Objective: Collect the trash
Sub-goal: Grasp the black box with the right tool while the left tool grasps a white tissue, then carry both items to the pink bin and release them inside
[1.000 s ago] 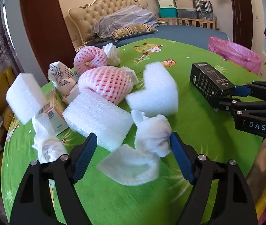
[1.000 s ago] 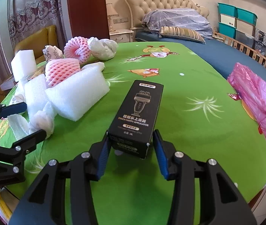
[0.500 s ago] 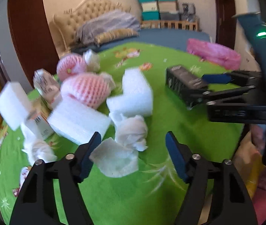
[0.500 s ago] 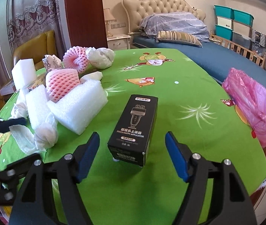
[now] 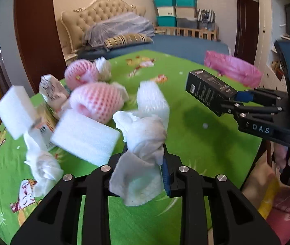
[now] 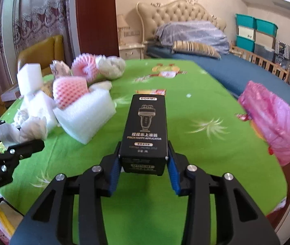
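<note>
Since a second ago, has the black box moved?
Yes. The black box, clamped in the right gripper, is lifted off the green table, casting a shadow below it.

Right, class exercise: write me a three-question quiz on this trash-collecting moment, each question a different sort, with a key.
1. True or false: the left gripper is shut on the crumpled white tissue.
2. Which item does the right gripper hold?
A. pink plastic bag
B. black product box
C. white foam block
3. Fill in: the held box hangs above the ____ tablecloth.

Key: 1 true; 2 B; 3 green.
</note>
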Tool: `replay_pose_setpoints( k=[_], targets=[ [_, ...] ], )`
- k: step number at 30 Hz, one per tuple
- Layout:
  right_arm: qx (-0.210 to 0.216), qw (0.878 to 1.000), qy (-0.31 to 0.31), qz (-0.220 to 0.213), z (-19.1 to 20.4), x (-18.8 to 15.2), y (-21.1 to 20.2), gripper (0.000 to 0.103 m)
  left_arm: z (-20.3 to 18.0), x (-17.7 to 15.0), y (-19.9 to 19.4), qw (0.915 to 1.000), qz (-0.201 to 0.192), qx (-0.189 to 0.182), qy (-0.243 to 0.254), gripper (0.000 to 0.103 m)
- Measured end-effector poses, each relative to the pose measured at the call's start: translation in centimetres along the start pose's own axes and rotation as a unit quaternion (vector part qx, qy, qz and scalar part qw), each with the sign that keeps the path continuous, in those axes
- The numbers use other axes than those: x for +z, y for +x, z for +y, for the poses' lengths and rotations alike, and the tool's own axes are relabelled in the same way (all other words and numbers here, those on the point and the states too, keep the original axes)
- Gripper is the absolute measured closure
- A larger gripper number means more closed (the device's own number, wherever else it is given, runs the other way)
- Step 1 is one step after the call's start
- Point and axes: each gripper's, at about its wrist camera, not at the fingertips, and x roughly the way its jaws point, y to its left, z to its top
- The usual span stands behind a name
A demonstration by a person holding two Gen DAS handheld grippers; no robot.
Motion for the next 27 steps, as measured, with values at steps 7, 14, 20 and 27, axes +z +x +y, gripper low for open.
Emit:
replay_pose_setpoints(
  k=[7, 14, 20, 27],
  targets=[
    [-0.019, 0.999, 0.009, -0.044, -1.5, 1.0, -3.2, 0.064, -1.7, 3.6, -1.7, 0.9988, -0.047, -0.003, 0.015, 0.078],
    [-0.071, 0.994, 0.044, -0.064, -6.7, 1.7, -6.3, 0.064, -5.6, 9.1, 0.2, 0.9954, -0.061, -0.066, 0.033, 0.077],
    [-0.125, 0.987, 0.076, -0.066, -13.6, 1.9, -7.5, 0.064, -10.6, 13.9, 3.8, 0.9888, -0.056, -0.134, 0.034, 0.077],
    [-0.180, 0.978, 0.090, -0.054, -20.7, 2.1, -6.2, 0.063, -16.1, 19.6, 10.6, 0.9804, -0.034, -0.192, 0.030, 0.077]
  ],
)
